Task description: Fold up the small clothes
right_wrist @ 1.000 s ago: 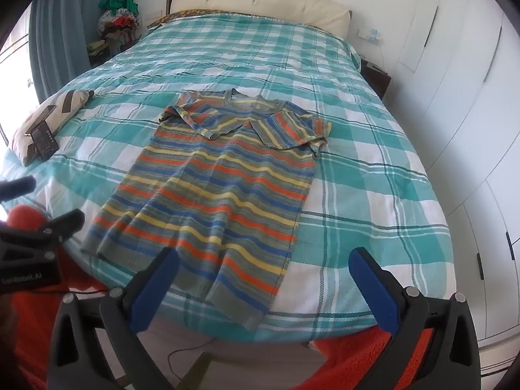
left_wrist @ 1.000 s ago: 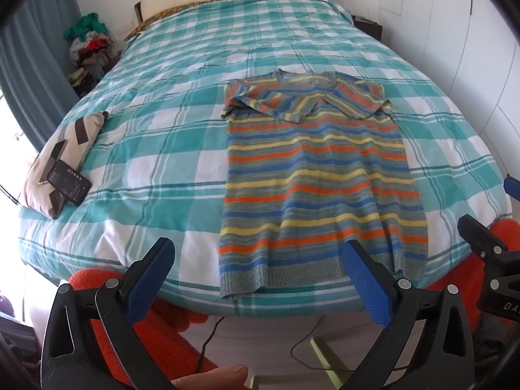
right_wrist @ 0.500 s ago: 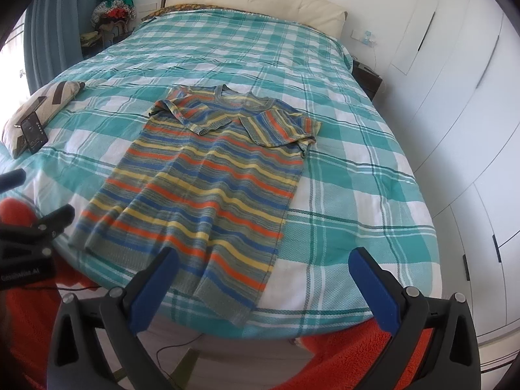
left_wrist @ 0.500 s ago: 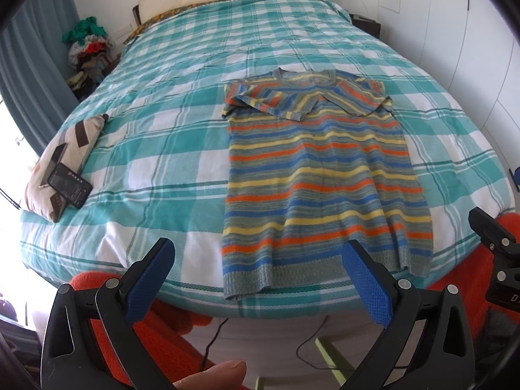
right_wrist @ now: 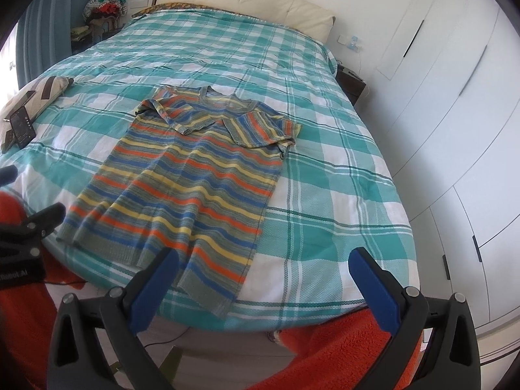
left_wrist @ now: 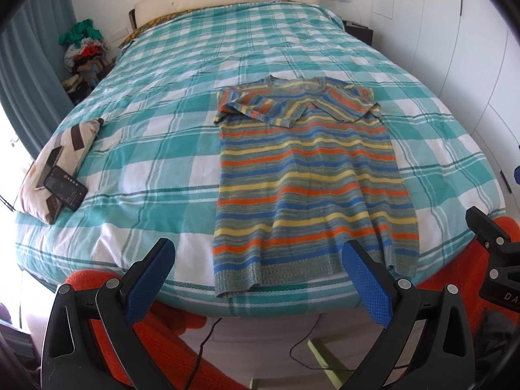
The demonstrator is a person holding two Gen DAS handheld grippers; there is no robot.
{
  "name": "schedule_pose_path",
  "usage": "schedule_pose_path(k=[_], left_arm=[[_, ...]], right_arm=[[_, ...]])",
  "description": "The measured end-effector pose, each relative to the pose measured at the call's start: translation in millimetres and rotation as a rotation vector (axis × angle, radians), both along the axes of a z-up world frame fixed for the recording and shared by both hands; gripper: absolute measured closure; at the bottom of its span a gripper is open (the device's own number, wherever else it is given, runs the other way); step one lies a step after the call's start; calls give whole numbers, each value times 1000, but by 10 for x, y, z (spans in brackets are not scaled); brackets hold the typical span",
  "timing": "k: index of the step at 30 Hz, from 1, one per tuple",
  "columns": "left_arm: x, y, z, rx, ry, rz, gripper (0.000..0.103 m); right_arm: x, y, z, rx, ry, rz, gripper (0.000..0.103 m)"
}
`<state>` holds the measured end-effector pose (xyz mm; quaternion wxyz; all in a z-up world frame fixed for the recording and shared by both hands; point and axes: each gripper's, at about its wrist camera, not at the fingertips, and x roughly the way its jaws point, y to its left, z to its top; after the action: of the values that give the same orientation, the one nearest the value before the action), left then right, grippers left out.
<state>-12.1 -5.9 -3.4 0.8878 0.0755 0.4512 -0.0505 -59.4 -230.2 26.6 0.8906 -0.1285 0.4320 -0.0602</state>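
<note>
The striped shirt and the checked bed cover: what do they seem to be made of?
The striped short-sleeved shirt looks like soft matte knit: a ribbed hem and fuzzy stripe edges show. The teal-and-white checked bed cover seems woven cotton, with a matte, grainy weave; the fibre is uncertain.

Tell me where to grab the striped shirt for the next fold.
Grip the striped shirt at its two hem corners, coming from the foot of the bed. The sleeves are already folded in and the hem lies nearest both open grippers, left and right.

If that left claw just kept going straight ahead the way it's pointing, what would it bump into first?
Probably the striped shirt lying flat on the bed. The left claw, open and empty, points at the shirt's near hem by the mattress edge; depth is hard to judge, so it may meet the bedspread there instead.
</note>
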Motion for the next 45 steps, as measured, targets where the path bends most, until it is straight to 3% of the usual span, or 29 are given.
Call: schedule_pose_path(k=[12,19,24,28,32,36,38,40,44,45], left_arm=[[50,44,-48,-16,27,3,0],[199,-22,-7,-19,32,-53,0],[305,-35,128,-51,-12,-49,0],[323,9,5,-88,23,-21,0],[305,87,-192,-78,67,5,0],[321,230,-315,-76,95,60,1],[354,296,-366,-82,111,91,1],[391,350,-410,-81,123,115,1],[431,413,-484,-55,136,145,1],[439,428,-506,-50,142,149,1]], right_arm=[[118,40,-125,15,32,7,0],[138,104,-146,16,43,28,0],[193,152,-135,20,40,43,0],[358,116,-184,59,33,79,0],[965,-95,-372,72,9,163,0],[1992,-336,-623,105,47,197,4],[2529,-350,-848,122,122,233,10],[2987,-292,-1128,119,186,253,31],[3553,-223,-1716,161,323,249,38],[3600,-238,-1797,191,337,247,45]])
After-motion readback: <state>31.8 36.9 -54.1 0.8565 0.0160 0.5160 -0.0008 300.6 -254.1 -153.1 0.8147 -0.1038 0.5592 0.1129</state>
